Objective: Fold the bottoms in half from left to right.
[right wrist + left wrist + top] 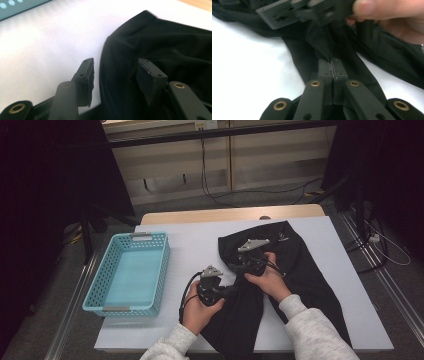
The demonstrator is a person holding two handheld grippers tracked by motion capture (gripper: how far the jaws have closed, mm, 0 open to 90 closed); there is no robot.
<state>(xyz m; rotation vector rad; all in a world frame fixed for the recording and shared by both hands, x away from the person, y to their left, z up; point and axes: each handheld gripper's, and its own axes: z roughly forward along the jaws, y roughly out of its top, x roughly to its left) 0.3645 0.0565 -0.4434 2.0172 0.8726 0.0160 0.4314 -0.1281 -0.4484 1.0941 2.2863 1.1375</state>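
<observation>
A black garment (290,270) lies spread over the white table cover (190,250), right of centre. My left gripper (231,290) is shut on a fold of that cloth near its lower left part; in the left gripper view the pads (333,68) pinch the black garment (322,42) between them. My right gripper (239,264) is over the cloth's upper left edge. In the right gripper view its jaws (115,72) stand apart, and the edge of the black garment (160,45) lies between them, untouched by the pads.
A light blue plastic basket (129,272) stands at the left of the table, and its inside looks bare. The wooden table edge (230,213) runs along the far side. Cables lie on the floor beyond.
</observation>
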